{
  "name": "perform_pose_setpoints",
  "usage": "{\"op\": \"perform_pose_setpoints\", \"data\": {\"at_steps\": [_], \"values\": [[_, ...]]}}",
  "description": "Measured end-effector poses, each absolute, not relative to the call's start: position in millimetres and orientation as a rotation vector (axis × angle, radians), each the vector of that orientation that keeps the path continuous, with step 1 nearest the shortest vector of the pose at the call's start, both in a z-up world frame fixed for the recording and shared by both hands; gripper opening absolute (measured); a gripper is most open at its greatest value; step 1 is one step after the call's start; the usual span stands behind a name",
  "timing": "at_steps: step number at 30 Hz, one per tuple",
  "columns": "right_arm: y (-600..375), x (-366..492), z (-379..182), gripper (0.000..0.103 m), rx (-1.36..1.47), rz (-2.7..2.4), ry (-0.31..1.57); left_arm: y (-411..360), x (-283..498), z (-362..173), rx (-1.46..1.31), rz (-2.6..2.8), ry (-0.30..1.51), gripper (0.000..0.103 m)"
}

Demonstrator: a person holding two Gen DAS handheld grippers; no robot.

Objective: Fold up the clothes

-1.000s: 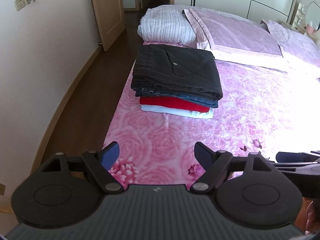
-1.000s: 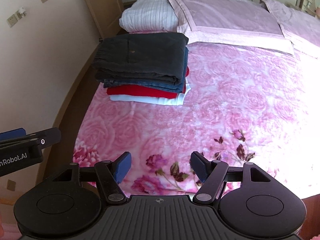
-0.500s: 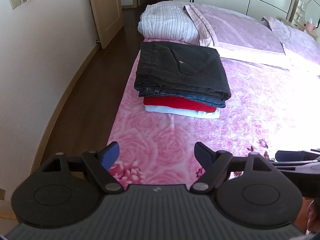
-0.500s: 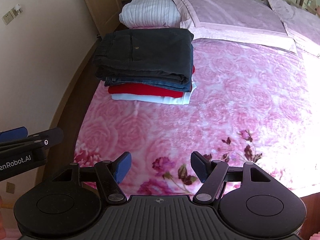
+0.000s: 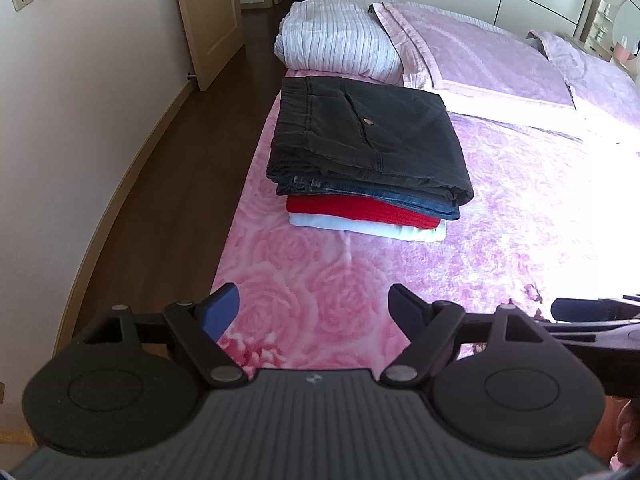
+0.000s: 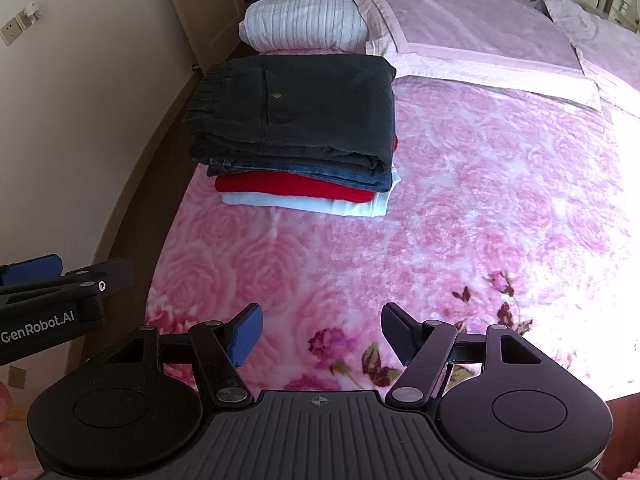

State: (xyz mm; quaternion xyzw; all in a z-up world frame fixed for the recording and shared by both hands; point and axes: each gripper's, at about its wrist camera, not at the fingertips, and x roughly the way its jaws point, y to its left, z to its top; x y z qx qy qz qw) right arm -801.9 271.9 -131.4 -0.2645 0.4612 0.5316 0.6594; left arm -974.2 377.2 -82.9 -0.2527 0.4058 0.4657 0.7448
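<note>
We hold the left tool [image 5: 314,306] with its two fingers spread wide and nothing between them; under it we see only the pink rose-patterned blanket [image 5: 304,280] that covers the bed. The right tool [image 6: 322,330] is also released, its blue pads far apart and empty, and it hangs above the same blanket near the foot edge. The two tools are side by side: in the right wrist view a part of the left tool shows at the left border, and in the left wrist view a dark part of the right tool shows at the right border.

The clothes lie ahead of both tools, well apart from them, as one folded stack on the bed near its left edge. On top are dark grey trousers [image 5: 368,136] with a small metal button on the pocket. Under them we see blue jeans [image 5: 380,194], then a red garment [image 5: 360,208], and at the bottom a white garment [image 5: 368,228] that touches the blanket. The edges of the stack are quite even, only the white one sticks out a little at the right corner.

Behind the stack, just beside it, lies a white striped pillow [image 5: 336,48], and next to that a folded lilac quilt [image 5: 476,60]. At the left are a dark wooden floor [image 5: 160,184], a pale wall and a wooden door [image 5: 208,16].
</note>
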Motion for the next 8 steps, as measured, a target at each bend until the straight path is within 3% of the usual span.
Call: {"op": "perform_pose_setpoints", "data": {"at_steps": [8], "values": [[283.4,-802.5,-135.9,0.069,-0.616,1.222,1.042,385.4,-972.5,-84.2,-0.561,1.026,0.865,0.079]]}}
